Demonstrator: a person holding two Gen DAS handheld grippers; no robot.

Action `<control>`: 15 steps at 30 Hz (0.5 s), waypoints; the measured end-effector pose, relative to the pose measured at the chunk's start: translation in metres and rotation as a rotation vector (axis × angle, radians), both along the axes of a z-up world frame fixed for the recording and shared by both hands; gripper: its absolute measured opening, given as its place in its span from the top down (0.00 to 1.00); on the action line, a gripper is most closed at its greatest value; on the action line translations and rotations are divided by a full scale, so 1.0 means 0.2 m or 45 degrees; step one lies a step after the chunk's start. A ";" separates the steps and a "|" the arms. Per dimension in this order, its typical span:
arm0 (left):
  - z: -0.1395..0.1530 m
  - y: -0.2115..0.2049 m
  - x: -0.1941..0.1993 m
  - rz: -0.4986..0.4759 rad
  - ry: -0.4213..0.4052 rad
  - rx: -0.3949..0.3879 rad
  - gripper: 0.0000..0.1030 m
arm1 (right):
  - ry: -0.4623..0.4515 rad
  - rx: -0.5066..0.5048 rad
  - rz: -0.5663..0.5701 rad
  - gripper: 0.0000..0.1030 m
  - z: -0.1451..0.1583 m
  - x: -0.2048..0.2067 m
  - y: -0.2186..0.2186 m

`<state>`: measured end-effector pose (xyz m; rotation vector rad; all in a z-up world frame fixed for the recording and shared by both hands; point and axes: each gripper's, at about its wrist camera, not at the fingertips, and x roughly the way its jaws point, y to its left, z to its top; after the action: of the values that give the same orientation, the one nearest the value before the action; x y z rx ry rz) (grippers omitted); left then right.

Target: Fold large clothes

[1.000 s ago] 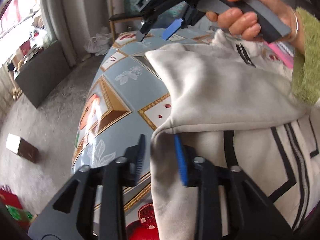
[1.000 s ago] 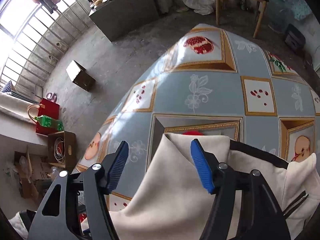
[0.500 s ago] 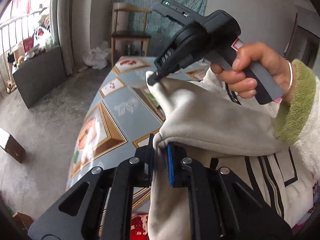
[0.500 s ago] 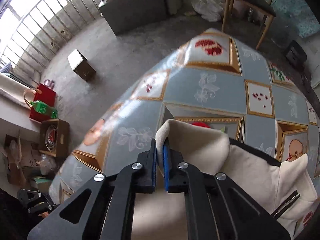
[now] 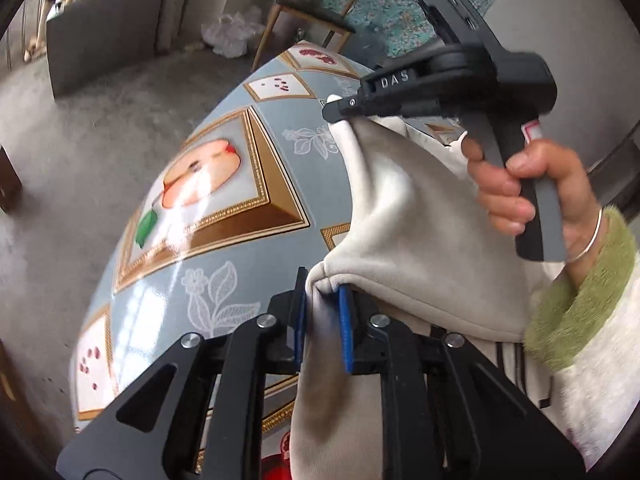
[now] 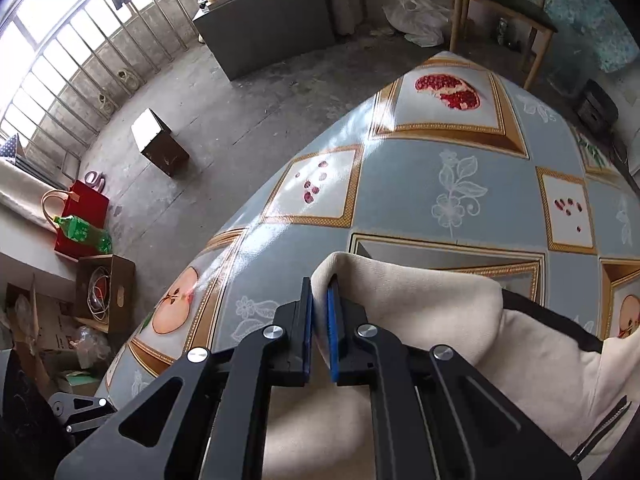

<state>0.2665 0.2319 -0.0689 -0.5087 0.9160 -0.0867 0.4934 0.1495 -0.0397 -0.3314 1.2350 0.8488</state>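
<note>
Underneath, glossy fruit-print tablecloth [image 6: 404, 200], bare concrete floor [image 6: 224, 128], barred window [image 6: 60, 28]

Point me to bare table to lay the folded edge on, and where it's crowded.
Bare tablecloth runs ahead of the cream jacket, out to the pomegranate square, and left toward the table's edge. Crowded on the jacket: the left gripper and right gripper both pinch its edge.
</note>
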 end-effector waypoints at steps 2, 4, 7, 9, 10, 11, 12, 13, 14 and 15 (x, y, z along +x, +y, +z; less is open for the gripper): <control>-0.01 0.03 0.00 -0.002 -0.001 -0.084 0.82 | 0.065 0.019 -0.018 0.86 0.03 0.02 -0.06; -0.02 0.06 0.00 -0.003 0.004 -0.168 0.77 | 0.089 0.021 -0.055 0.60 0.13 0.04 -0.17; 0.00 0.07 -0.03 0.004 -0.002 -0.164 0.56 | 0.002 0.094 -0.112 0.37 0.39 -0.01 -0.47; 0.04 0.06 -0.07 0.016 -0.015 -0.090 0.35 | -0.035 0.125 -0.185 0.27 0.52 -0.05 -0.72; 0.07 0.06 -0.10 0.026 -0.032 -0.044 0.32 | -0.054 0.136 -0.233 0.24 0.58 -0.09 -0.87; 0.07 0.06 -0.13 0.027 -0.043 -0.030 0.30 | -0.073 0.148 -0.301 0.23 0.63 -0.15 -1.05; 0.09 0.06 -0.15 0.022 -0.052 -0.019 0.30 | -0.082 0.151 -0.363 0.22 0.65 -0.19 -1.21; 0.11 0.06 -0.18 0.013 -0.064 -0.003 0.30 | -0.078 0.156 -0.459 0.22 0.66 -0.27 -1.42; 0.12 0.05 -0.21 0.009 -0.076 0.010 0.29 | -0.063 0.164 -0.531 0.22 0.65 -0.31 -1.56; 0.14 0.04 -0.23 0.001 -0.095 0.033 0.28 | -0.043 0.167 -0.612 0.22 0.62 -0.37 -1.71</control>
<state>0.2213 0.2397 -0.0412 -0.4786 0.8434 -0.0922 0.4199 -0.1917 0.0835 0.0597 1.1548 0.5022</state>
